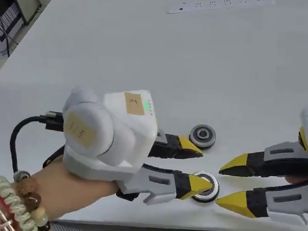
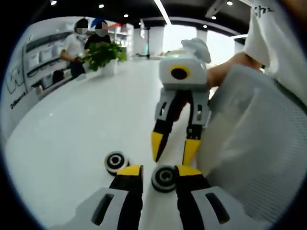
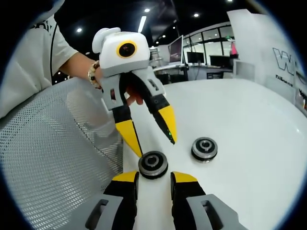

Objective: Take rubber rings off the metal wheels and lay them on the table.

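Two metal wheels with dark rubber rings lie flat on the white table (image 1: 148, 51). The near wheel (image 1: 207, 187) (image 2: 164, 178) (image 3: 153, 164) sits between both grippers, which point at each other. My left gripper (image 1: 200, 167) (image 2: 159, 171) (image 3: 153, 143) is open, its lower jaw tip over this wheel's edge. My right gripper (image 1: 224, 184) (image 3: 155, 178) (image 2: 172, 154) is open, its tips just short of the same wheel. The far wheel (image 1: 202, 136) (image 2: 116, 162) (image 3: 204, 148) lies apart, a little farther up the table.
The table's front edge runs close below the grippers. A white power strip (image 1: 220, 4) lies at the far side. A mesh chair (image 3: 57, 158) stands by the table. A potted plant (image 2: 101, 55) and people stand far off.
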Motion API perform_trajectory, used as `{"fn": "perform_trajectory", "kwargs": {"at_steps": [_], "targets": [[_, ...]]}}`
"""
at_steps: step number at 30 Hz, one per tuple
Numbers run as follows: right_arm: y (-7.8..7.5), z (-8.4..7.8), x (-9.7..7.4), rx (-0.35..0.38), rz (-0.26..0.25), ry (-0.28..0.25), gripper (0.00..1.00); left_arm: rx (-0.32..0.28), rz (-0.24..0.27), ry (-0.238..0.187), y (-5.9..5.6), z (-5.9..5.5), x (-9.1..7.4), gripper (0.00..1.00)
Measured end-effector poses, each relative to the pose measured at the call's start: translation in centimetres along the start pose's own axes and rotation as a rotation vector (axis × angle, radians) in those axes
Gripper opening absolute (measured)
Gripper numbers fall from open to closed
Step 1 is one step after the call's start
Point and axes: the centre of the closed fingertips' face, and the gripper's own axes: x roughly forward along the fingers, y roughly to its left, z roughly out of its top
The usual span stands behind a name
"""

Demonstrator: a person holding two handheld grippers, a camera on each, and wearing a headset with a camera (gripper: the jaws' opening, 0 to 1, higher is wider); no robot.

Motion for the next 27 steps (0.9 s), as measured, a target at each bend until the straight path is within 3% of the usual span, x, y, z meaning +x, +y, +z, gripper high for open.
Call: {"fn": "perform_trajectory", "kwargs": {"at_steps": [4, 7, 11, 27], "targets": [[0.1, -0.5, 0.3, -0.003, 0.003, 0.017, 0.22, -0.008, -0.017, 0.012, -0.5, -0.6, 0.4, 0.23], [0.3, -0.7, 0.5, -0.018, 0.006, 0.026, 0.21, 0.027, -0.036, 0.052, -1.0, -1.4, 0.7, 0.22], [0.1, -0.9, 0.7, -0.036, -0.003, 0.037, 0.20, 0.065, -0.034, 0.074, -1.1, -1.8, 0.8, 0.17], [0.0, -0.6, 0.7, -0.059, -0.005, 0.016, 0.19, 0.091, -0.026, 0.037, -0.9, -1.5, 0.8, 0.14]]}}
